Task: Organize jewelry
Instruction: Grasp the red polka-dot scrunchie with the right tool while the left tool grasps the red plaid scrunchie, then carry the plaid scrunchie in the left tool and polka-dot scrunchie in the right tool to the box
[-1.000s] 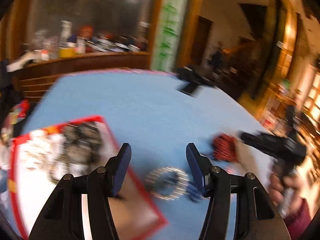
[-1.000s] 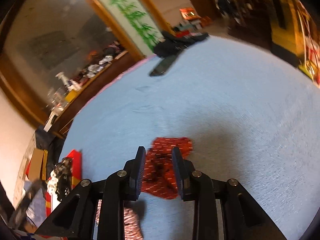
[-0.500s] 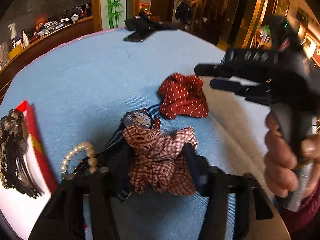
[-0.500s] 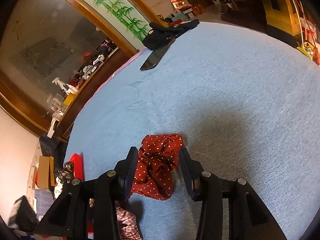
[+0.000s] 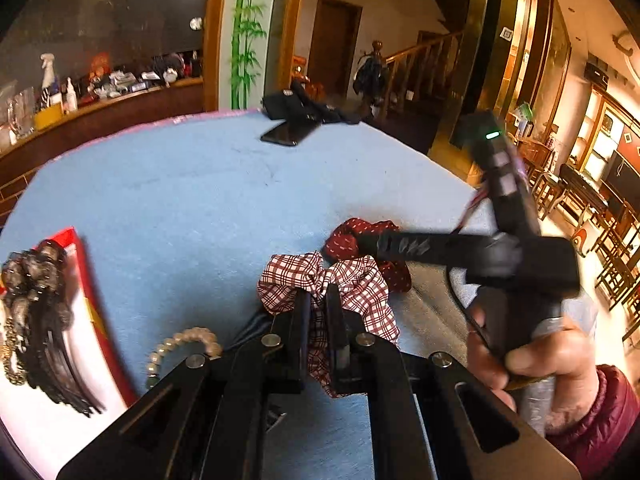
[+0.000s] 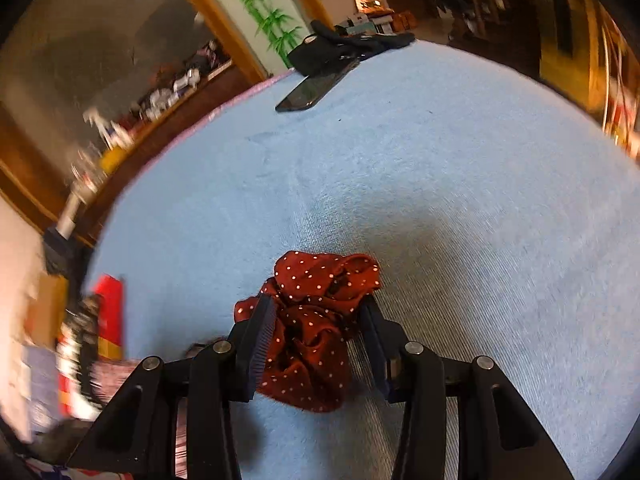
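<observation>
Meanwhile the left gripper (image 5: 319, 300) pinches the plaid scrunchie (image 5: 356, 280) on the blue tablecloth (image 5: 180, 200) — the right gripper (image 6: 318, 320), fingers spread, straddles the red polka-dot scrunchie (image 6: 316, 320) just beside it.

Left gripper (image 5: 318, 312): jaws nearly closed, clamped on fabric. Right gripper (image 6: 318, 334): jaws spread wide, tilted downward. Right hand (image 5: 532, 356) wraps its handle.

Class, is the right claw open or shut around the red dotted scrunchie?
Open. The right claw straddles the red dotted scrunchie, with its fingers spread wide on either side.
</observation>
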Demonstrator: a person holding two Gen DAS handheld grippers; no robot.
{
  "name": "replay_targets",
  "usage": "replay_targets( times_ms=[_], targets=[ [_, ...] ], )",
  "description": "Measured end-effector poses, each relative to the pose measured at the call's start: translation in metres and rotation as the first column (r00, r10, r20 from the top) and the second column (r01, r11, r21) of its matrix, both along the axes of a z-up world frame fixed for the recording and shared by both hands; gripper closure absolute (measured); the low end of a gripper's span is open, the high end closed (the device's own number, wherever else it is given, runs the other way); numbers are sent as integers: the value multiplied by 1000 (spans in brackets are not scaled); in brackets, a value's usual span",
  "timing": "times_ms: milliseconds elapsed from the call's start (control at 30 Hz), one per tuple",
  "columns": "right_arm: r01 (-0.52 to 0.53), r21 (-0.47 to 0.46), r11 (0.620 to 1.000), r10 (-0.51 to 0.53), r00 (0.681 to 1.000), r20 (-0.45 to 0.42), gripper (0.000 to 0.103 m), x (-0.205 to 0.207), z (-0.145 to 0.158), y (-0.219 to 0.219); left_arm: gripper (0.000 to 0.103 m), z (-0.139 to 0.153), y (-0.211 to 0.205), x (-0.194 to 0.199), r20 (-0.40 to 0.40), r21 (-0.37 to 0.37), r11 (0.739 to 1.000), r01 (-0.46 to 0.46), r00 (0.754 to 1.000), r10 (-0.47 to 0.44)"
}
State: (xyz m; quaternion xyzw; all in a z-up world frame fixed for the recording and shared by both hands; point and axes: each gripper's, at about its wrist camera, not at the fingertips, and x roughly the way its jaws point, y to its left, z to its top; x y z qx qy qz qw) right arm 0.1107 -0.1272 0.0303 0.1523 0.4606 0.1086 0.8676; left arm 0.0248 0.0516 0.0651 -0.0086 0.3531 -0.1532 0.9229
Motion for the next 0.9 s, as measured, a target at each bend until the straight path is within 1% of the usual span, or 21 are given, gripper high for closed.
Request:
replay_targets(
  times_ms=[33, 67, 133, 233, 300, 400, 500, 733, 900],
  targets=[
    [-17, -30, 999, 17, 1000, 3, 93, 1, -1, 6, 97, 1, 1, -2, 6, 5, 1000, -4, 1000, 4],
    [-26, -54, 998, 27, 1000, 9, 93, 1, -1, 11, 97, 1, 3, -3, 11, -1, 1000, -6, 1000, 6],
    [-21, -69, 997, 24, 999, 36, 95, -2, 2, 13, 97, 3, 3, -5, 15, -14, 1000, -11, 1000, 11],
    [48, -85, 995, -36, 989, 144, 95, -14, 21, 2, 97, 4, 4, -9, 26, -16, 1000, -23, 999, 23],
    [72, -66, 995, -59, 980, 188, 95, -20, 28, -6, 97, 4, 6, -9, 29, -18, 999, -31, 999, 32],
    [83, -36, 996, -73, 973, 221, 95, -26, 36, -12, 97, 4, 8, -7, 28, -23, 999, -42, 999, 43],
    [70, -19, 997, -64, 968, 244, 95, -30, 42, -12, 97, 4, 9, -9, 33, -25, 999, -48, 998, 49],
    [33, -32, 999, -22, 957, 288, 95, -39, 53, 2, 97, 6, 11, -11, 42, -27, 998, -59, 997, 60],
    [11, -27, 1000, -2, 953, 302, 95, -45, 55, 5, 97, 9, 12, -11, 50, -30, 998, -63, 997, 64]
  ],
)
